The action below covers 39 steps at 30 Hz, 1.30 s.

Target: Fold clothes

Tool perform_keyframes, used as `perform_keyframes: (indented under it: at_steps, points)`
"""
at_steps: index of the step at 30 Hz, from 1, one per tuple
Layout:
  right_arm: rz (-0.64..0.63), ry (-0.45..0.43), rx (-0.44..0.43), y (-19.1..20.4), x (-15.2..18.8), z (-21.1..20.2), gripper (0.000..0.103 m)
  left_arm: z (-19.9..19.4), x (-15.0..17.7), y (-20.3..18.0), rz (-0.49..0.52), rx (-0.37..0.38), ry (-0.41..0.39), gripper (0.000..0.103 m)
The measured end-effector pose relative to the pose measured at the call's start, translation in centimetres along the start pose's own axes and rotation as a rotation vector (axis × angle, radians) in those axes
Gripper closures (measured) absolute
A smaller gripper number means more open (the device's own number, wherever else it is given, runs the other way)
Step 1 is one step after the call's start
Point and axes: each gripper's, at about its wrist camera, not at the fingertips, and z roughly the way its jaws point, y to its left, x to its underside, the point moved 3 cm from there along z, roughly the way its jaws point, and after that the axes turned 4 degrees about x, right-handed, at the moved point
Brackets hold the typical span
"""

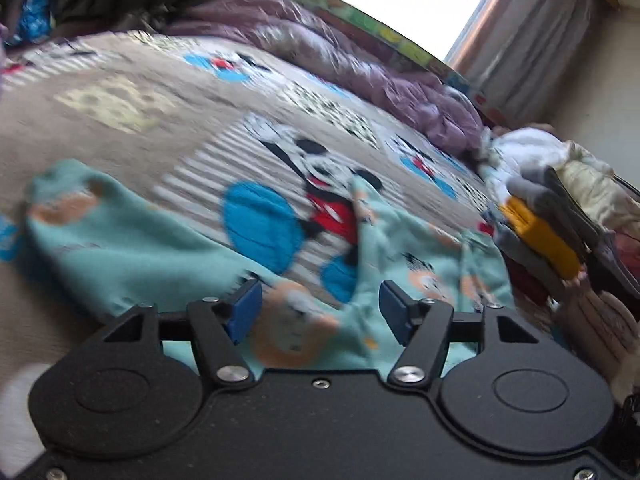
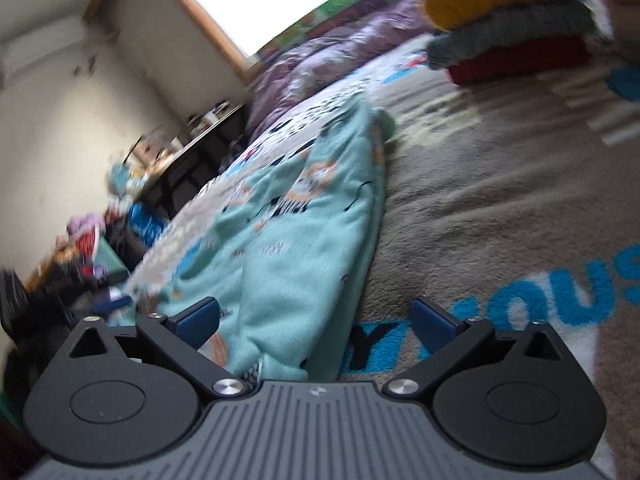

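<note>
A teal fleece garment with orange cartoon prints (image 1: 132, 248) lies spread on a grey Mickey Mouse carpet (image 1: 120, 152). My left gripper (image 1: 320, 306) is open just above the garment's near edge, blue pads apart with cloth below them. In the right wrist view the same garment (image 2: 288, 220) stretches away from me in a long fold. My right gripper (image 2: 316, 322) is open at its near end, the left pad over the cloth and the right pad over bare carpet (image 2: 500, 200). Neither gripper holds anything.
A stack of folded clothes with a yellow item (image 1: 540, 240) stands at the right; it shows at the top of the right wrist view (image 2: 500, 20). A purple duvet (image 1: 340, 60) lies along the far side. A low dark table and clutter (image 2: 192, 152) stand at the left.
</note>
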Motion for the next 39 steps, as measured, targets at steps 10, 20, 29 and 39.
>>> perform_keyframes:
  at_steps: [10, 20, 29, 39]
  points:
    - [-0.068, -0.097, 0.182, 1.1, -8.6, 3.2, 0.03, 3.9, 0.9, -1.9, 0.001, 0.052, 0.079, 0.039]
    - [-0.255, -0.05, 0.306, 2.1, -14.0, 11.1, 0.047, 5.5, 0.5, -2.2, -0.036, 0.097, 0.077, 0.039]
    - [-0.35, -0.02, 0.325, 3.5, -14.1, 13.3, 0.074, 5.9, 0.5, -1.8, -0.03, 0.103, 0.091, 0.039]
    - [-0.375, -0.083, 0.35, 4.3, -14.3, 11.0, 0.097, 5.5, 0.6, -1.8, -0.02, 0.094, 0.084, 0.039]
